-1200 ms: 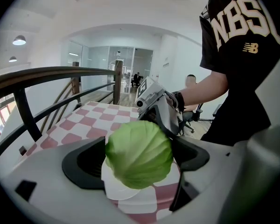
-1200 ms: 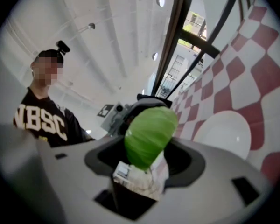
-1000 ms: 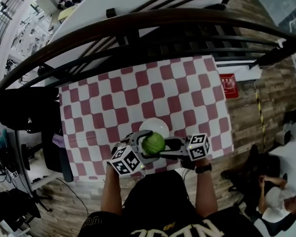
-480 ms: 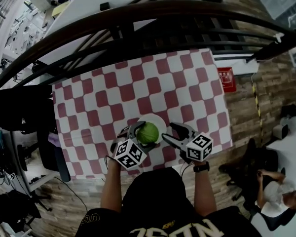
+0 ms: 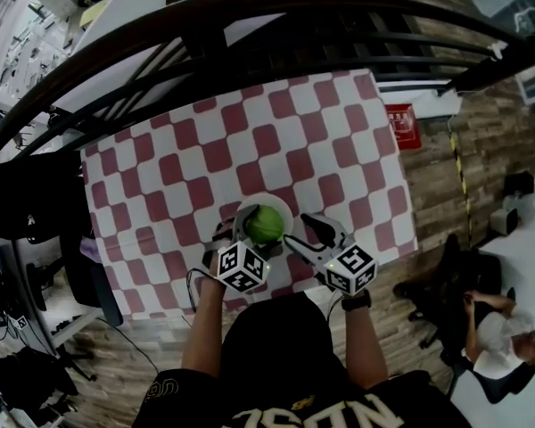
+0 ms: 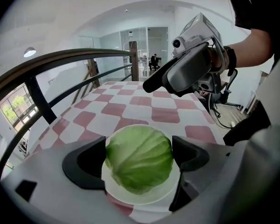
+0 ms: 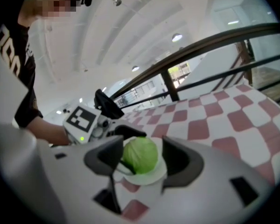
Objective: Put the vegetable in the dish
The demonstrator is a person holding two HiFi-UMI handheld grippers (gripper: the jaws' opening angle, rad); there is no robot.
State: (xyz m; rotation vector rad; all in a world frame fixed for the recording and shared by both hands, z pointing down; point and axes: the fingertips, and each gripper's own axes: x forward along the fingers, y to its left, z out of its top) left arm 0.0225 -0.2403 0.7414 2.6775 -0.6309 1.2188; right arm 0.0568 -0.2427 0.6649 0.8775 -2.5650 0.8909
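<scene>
A round green cabbage rests on a small white dish near the front of the red-and-white checked table. My left gripper reaches in from the front left, shut on the cabbage. In the left gripper view both black jaws press the sides of the cabbage over the dish. My right gripper hovers just right of the dish, open and holding nothing. From the right gripper view, the cabbage and dish lie beyond its jaws.
A dark curved railing runs along the table's far side. Black chairs and bags stand to the left. A seated person is on the wooden floor at the lower right. The table's front edge lies just below the grippers.
The cabbage was held between both grippers near the front edge. The right gripper let go and drew back to the right. The left gripper carried the cabbage forward onto the dish.
</scene>
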